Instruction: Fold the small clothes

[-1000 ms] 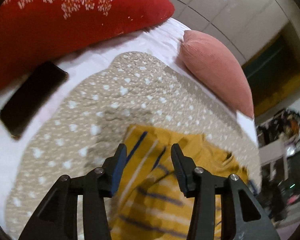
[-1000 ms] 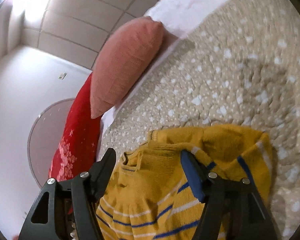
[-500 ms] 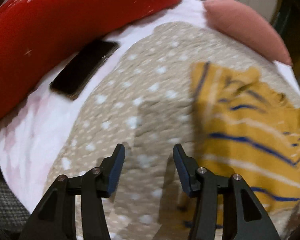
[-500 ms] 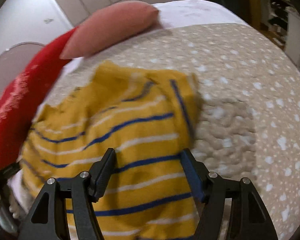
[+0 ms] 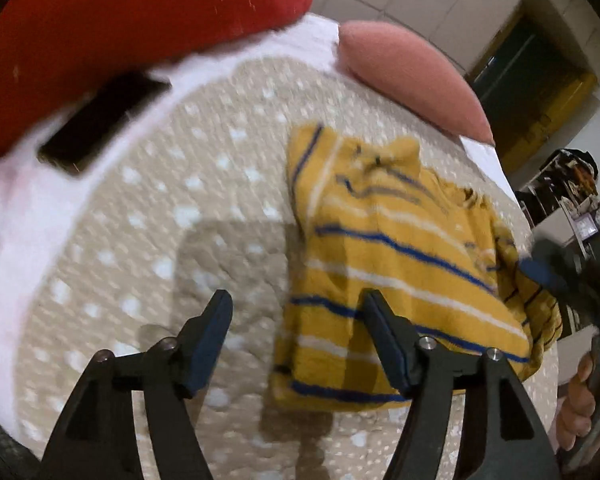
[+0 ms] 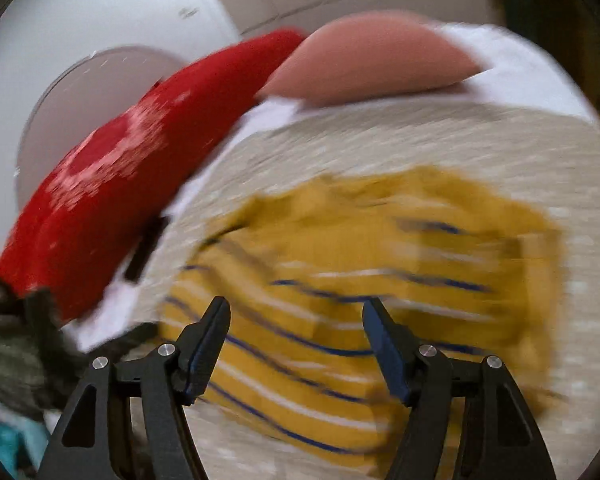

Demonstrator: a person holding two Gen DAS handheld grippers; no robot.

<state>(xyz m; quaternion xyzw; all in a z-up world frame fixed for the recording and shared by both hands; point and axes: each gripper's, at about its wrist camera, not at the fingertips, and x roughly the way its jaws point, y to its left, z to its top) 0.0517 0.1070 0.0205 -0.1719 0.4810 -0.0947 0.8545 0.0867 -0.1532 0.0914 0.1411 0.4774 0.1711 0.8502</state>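
A small yellow sweater (image 5: 396, 256) with blue and white stripes lies folded on a beige dotted blanket (image 5: 148, 248). My left gripper (image 5: 298, 320) is open and empty, raised above the blanket at the sweater's left edge. The right wrist view is blurred; the sweater (image 6: 360, 272) lies below my right gripper (image 6: 296, 328), which is open and empty above its near part. The other gripper shows blurred at the right edge of the left wrist view (image 5: 568, 284).
A red pillow (image 5: 112, 28) and a pink pillow (image 5: 408, 80) lie at the far side of the bed. A black phone (image 5: 104, 120) rests on the white sheet (image 5: 12, 216) by the red pillow. Furniture stands off the bed's right side.
Both grippers drew back and up from the sweater, staying open. The sweater now lies folded on the blanket. The right view swung and blurred.
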